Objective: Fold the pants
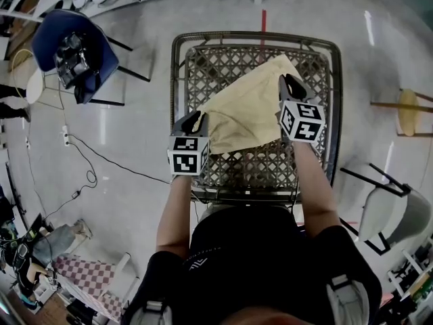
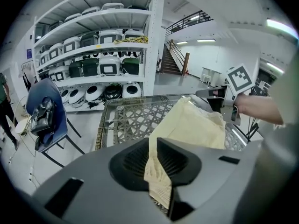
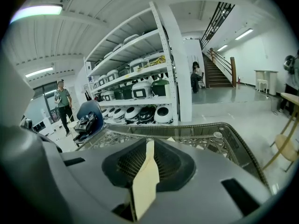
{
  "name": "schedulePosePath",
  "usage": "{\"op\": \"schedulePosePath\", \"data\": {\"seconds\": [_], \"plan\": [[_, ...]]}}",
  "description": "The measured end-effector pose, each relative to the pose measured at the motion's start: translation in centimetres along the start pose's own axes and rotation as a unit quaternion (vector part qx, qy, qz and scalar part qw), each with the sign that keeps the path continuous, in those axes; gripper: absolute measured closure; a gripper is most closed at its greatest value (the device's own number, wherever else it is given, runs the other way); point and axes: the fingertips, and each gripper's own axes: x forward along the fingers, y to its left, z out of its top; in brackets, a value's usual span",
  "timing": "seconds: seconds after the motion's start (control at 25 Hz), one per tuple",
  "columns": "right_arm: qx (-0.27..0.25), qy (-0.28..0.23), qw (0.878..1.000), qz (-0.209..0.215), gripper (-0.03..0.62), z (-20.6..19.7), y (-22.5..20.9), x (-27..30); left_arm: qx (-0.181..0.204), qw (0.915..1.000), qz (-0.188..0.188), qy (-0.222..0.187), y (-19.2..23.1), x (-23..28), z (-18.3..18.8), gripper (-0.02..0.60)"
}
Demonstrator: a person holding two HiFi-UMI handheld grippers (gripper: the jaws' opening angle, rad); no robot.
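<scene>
White appliance shelving [image 2: 100, 45] stands at eleven o'clock, a staircase [image 2: 174, 62] at one. The pale floor [image 1: 142, 114] gleams.

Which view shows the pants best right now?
The head view: it shows nearly the whole pants over the lattice table, pinched by the left gripper and right gripper. The left gripper view shows a foreshortened stretch beyond its fingers; the right gripper view only a pinched edge.
</scene>
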Motion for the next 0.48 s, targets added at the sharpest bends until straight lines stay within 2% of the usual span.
{"op": "schedulePosePath", "data": {"seconds": [0.2,0.48], "plan": [[0.0,0.012,1.0,0.007,0.543,-0.7,0.6,-1.4,0.012,0.9995,-0.028,0.0,-1.7,-0.7,-0.1,0.552],[-0.012,0.014,1.0,0.018,0.546,-1.3,2.0,-3.4,0.032,0.9987,-0.039,-0.002,-2.8,-1.8,-0.7,0.558]]}}
